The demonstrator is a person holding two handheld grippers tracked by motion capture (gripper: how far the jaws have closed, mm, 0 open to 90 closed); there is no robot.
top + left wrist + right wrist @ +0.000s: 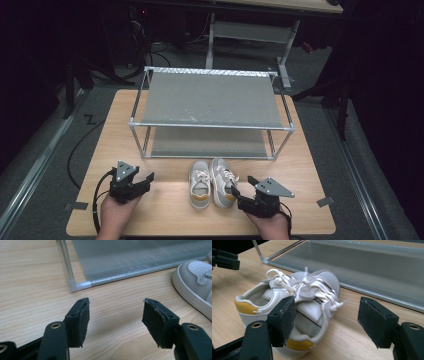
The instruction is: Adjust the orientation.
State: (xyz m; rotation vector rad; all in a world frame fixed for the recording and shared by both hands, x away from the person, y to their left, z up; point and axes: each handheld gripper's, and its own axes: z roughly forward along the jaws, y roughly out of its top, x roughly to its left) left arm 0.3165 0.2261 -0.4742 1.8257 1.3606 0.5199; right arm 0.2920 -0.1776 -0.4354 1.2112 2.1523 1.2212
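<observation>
Sneakers (212,182), a grey-and-white pair with yellow heels, are seen from the high view side by side on the wooden table (165,210), just before a two-tier shoe rack (210,100), between the left gripper (142,181) and right gripper (242,190). In the left gripper view, the jaws are spread wide and empty over bare wood, a sneaker toe (195,285) lying to one side. In the right gripper view, the jaws are likewise wide and empty just behind the heels (298,345), so nothing is judged begun; a heel would probably need to be straddled and pinched next.

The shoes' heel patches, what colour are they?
Yellow, on otherwise white and grey shoes. The right gripper view shows the heel patches best.
</observation>
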